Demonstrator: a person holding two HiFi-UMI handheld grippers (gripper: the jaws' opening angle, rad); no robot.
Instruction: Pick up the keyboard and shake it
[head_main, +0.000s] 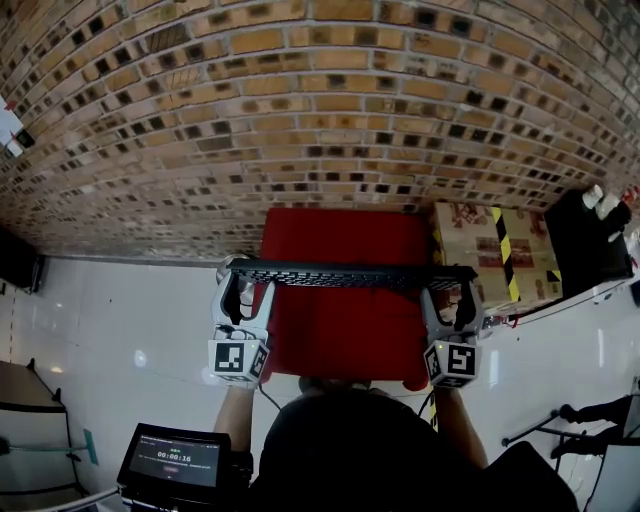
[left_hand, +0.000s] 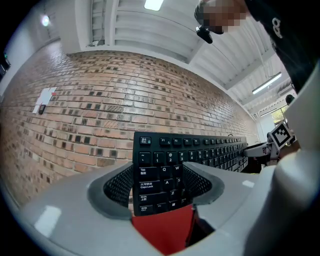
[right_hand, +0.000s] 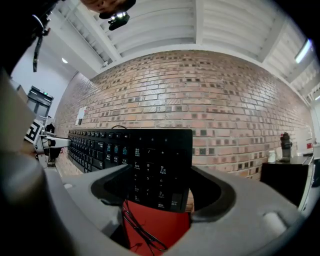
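Observation:
A black keyboard hangs in the air above a red table, held by both ends and stood on its long edge with the keys facing me. My left gripper is shut on its left end, where the Tab and Shift keys sit between the pads. My right gripper is shut on the number-pad end. In the left gripper view the keyboard runs off to the right; in the right gripper view the keyboard runs off to the left. Its black cable dangles below.
A brick wall stands close behind the table. A cardboard box with yellow-black tape and a black cabinet bearing bottles stand to the right. A small screen is at lower left. White floor lies around the table.

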